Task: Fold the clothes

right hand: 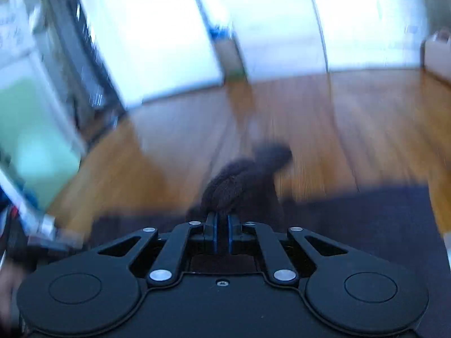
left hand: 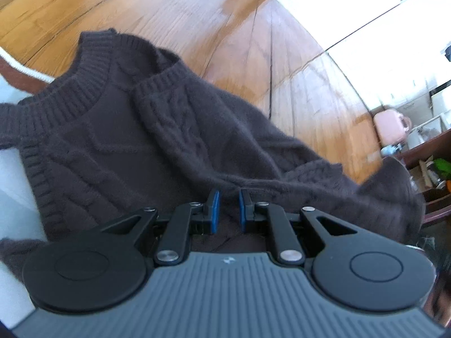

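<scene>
A dark brown cable-knit sweater [left hand: 112,140] lies spread on the wooden floor [left hand: 197,14] in the left wrist view, its ribbed neckline at the upper left. My left gripper [left hand: 229,211] is shut on a fold of its near edge, with knit between the blue pads [left hand: 215,211]. In the blurred right wrist view, my right gripper [right hand: 222,226] is shut on a bunched corner of the same sweater [right hand: 242,180], which sticks up past the fingertips above the floor [right hand: 352,126].
A brown and white garment [left hand: 17,76] lies at the far left. A pink appliance [left hand: 390,126] and a cluttered shelf [left hand: 434,169] stand at the right. White doors [right hand: 169,28] and a green panel [right hand: 33,140] are ahead of the right gripper. A dark blurred patch [right hand: 366,211] is at the lower right.
</scene>
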### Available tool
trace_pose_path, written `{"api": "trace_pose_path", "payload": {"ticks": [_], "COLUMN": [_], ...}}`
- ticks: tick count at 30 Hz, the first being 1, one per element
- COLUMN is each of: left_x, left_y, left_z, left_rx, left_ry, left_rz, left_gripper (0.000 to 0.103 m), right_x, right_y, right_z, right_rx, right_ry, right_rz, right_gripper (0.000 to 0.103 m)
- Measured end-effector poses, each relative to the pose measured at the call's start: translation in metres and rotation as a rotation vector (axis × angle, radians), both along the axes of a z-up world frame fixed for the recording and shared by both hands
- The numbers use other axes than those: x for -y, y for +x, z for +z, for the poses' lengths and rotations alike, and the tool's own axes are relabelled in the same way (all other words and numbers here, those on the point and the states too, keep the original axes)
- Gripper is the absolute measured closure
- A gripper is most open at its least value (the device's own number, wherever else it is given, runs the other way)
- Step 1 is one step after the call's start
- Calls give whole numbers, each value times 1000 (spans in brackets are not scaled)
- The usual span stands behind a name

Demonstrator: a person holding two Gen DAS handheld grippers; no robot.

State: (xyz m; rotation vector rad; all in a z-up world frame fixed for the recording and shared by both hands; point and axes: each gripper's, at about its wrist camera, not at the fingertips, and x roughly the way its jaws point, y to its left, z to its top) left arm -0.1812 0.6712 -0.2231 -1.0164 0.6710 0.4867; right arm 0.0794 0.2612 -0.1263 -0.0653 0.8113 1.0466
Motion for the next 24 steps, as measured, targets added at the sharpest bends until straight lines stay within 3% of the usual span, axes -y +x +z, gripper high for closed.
{"api": "trace_pose_path", "payload": {"ticks": [4,6,8,10,15,18,19,23,24], "left_x": [3,3,3,1,-5,-11,-13,-19,-20], "left_y": [10,12,15,16,3,-1,-2,-9,-11], "left_z": [-7,-8,-8,-8,-3,-3,-3,-8,-9], "left_rx": [-58,-82,-106,-122,-69,-22,-16,20,33], "left_ry": [-2,7,29,53,52,48,52,9,-8], "left_rz": [-11,-11,-4,7,57,90,106,138,142], "left_gripper": [91,89,86,86,86,76,71,68,67], "right_x": [28,36,39,39,29,5,2,-20,-21], "right_y": [-20,-21,-13,-11,7,34,42,73,77], "right_z": [-51,-67,-65,-57,-28,-43,-46,-82,-90], "right_rx": [-193,-266,-292,-301,-126,-36,-33,-105,-143], "right_ry": [-302,-384,-362,-324,-228,-267,-289,-368,-371], "right_rz": [31,52,73,95,114,103,111,119,131], "right_gripper": [88,87,84,61,38,35,34,34,48]}}
